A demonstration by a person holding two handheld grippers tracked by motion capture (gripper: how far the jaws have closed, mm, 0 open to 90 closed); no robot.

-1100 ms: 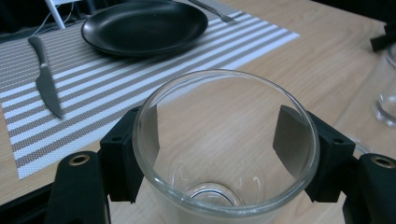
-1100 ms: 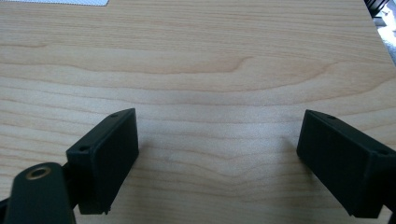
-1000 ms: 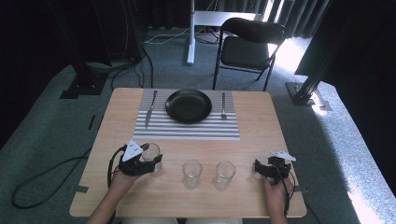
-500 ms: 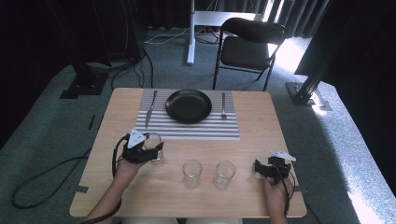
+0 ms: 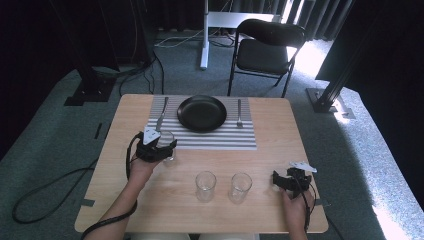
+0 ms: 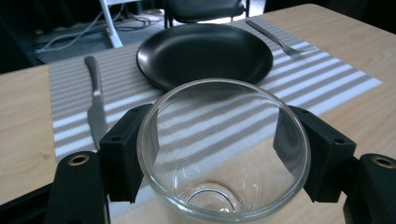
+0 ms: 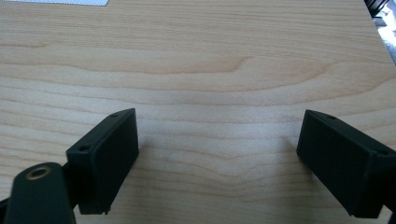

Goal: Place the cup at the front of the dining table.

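Note:
A clear drinking glass [image 6: 224,154] stands upright between the jaws of my left gripper [image 6: 223,156], which is shut on its sides. In the high view this gripper [image 5: 167,148] and the glass [image 5: 167,138] are at the near left corner of the striped placemat [image 5: 215,141]; whether the glass touches the table I cannot tell. My right gripper [image 5: 276,179] rests near the table's front right, and its jaws [image 7: 217,154] stand wide open over bare wood.
Two more empty glasses [image 5: 205,186] [image 5: 240,187] stand side by side near the front middle. On the placemat lie a black plate [image 5: 202,113], a knife [image 5: 161,115] to its left and a fork [image 5: 239,113] to its right. A folding chair [image 5: 265,47] stands beyond the table.
My left gripper has carried the glass away from the person, from beside the other glasses to the placemat's near left corner. The right gripper has stayed put.

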